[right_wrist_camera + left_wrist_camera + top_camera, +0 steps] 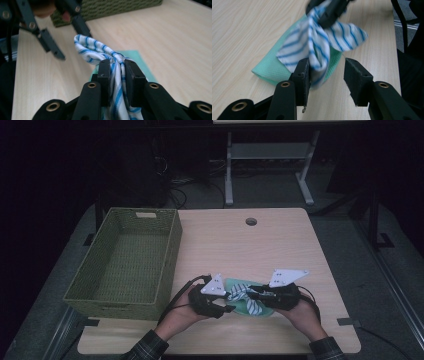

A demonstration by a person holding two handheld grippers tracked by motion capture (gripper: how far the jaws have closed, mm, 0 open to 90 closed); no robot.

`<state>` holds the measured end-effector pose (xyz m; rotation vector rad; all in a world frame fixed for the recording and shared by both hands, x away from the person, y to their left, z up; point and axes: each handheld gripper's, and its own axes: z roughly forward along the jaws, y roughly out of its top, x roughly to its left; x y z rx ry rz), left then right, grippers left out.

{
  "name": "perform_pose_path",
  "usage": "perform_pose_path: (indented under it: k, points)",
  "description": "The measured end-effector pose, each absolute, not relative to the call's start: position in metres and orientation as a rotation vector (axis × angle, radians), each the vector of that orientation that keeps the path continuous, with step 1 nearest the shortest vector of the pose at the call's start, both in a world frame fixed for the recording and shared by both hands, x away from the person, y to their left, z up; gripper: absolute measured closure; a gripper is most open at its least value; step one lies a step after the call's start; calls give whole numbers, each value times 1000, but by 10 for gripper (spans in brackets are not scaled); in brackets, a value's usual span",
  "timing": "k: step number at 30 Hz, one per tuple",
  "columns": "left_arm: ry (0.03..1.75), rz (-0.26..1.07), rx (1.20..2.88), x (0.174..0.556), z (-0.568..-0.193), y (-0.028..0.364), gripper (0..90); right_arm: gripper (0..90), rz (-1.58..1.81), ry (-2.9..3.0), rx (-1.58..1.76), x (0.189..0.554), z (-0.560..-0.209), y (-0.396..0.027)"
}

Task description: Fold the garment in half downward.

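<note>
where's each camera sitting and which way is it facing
High view: above the person's side, looking forward and down on the table; forearms, both hands and grippers show.
Left gripper view: rides the left gripper, looking along its open jaws at the striped cloth.
Right gripper view: rides the right gripper, jaws clamped on that cloth.
Shared: all three show the striped cloth and green cloth.

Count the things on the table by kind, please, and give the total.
Cloths: 2, a blue-striped white cloth and a green cloth
Baskets: 1, the green woven basket
Tongs: 2, the left tongs and the right tongs
Total: 5
</note>
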<state>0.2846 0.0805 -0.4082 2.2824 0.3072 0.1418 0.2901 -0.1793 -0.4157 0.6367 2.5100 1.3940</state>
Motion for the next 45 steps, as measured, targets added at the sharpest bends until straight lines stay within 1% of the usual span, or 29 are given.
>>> perform_pose_path:
  k: [10,13,14,15,21,28,30,33,34,35,36,40,43,45]
  points:
    - [332,156,2260,288,-403,89,520,737,1449,2493,656,298,-407,-183]
    - [325,158,2269,289,-402,90,506,715,1463,2507,663,301,-407,-184]
    - [329,156,2267,289,-402,91,503,715,1475,2508,667,302,-407,-185]
    - [334,155,2263,289,-403,91,502,736,1475,2513,670,302,-408,-185]
    - [325,165,2258,290,-399,96,485,747,1492,2537,664,305,-410,-185]
    - [347,200,2218,289,-385,105,500,725,1549,2502,680,308,-402,-191]
    - [346,187,2214,288,-384,106,543,709,1550,2501,677,309,-401,-191]
    - [334,165,2221,286,-387,102,568,732,1554,2505,680,312,-401,-190]
    - [328,155,2227,286,-389,99,570,788,1556,2508,684,313,-402,-190]
    - [322,146,2242,285,-392,96,571,817,1544,2511,689,314,-403,-190]
    - [312,139,2260,285,-395,93,571,817,1524,2510,693,315,-404,-190]
    - [309,111,2308,284,-407,88,559,740,1501,2541,687,314,-408,-190]
    - [312,119,2320,280,-415,91,547,715,1484,2570,680,302,-414,-194]
    - [322,120,2335,279,-420,92,518,671,1483,2594,703,295,-421,-197]
